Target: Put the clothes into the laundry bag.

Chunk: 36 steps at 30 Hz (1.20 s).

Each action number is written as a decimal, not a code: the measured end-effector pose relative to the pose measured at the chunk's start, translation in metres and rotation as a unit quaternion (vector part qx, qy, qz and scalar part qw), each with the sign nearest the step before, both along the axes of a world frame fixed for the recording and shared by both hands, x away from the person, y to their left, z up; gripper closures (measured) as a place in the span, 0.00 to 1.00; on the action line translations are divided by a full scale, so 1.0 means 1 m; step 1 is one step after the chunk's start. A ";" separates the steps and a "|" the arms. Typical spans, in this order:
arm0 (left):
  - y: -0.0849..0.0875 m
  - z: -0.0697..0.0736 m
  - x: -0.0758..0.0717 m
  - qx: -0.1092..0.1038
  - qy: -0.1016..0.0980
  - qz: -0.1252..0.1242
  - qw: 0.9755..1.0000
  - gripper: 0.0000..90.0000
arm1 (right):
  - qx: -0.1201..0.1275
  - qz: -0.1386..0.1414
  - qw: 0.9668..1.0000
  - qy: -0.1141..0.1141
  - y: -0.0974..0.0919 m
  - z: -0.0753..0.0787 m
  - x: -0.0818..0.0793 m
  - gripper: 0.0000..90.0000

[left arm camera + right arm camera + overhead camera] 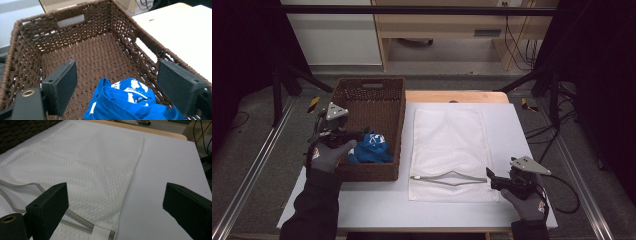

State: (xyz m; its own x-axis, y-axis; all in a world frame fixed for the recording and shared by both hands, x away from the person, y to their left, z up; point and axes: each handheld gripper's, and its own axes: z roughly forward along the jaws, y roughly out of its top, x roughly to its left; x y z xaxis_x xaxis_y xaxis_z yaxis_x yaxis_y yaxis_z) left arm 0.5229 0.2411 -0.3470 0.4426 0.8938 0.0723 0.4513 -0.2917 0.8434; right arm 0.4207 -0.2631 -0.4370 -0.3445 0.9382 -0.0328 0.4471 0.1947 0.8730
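A crumpled blue cloth with white print (371,147) lies in the near right corner of a brown woven basket (367,82) on the table's left. My left gripper (362,134) hangs over the basket's near left side, open. In the left gripper view the blue cloth (125,100) sits low between the wide-apart pads (62,85), untouched, with the basket wall (82,27) beyond. A white mesh bag (447,140) lies flat at mid-table, its grey zip edge (449,177) gaping at the near end. My right gripper (489,177) rests open by the bag's near right corner, also over the mesh bag (87,165).
The white table (507,130) has bare room right of the bag and along its near edge. A wooden strip (457,96) runs along the far edge. Black frame legs (282,85) and floor rails flank the table. Cables (562,192) trail off the right side.
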 end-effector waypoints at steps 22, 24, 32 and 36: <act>-0.004 -0.029 0.025 0.061 0.034 -0.048 0.996 0.11 | -0.005 0.003 1.000 0.011 0.001 -0.004 0.002 0.07; -0.005 -0.032 0.027 0.066 0.045 -0.054 0.995 0.10 | -0.007 0.004 1.000 0.011 0.001 -0.005 0.003 0.07; -0.011 -0.046 0.033 0.095 0.081 -0.076 0.989 0.06 | -0.009 0.005 1.000 0.015 0.001 -0.005 0.003 0.06; -0.014 -0.054 0.034 0.108 0.099 -0.090 0.985 0.04 | -0.008 0.006 1.000 0.018 0.001 -0.006 0.003 0.06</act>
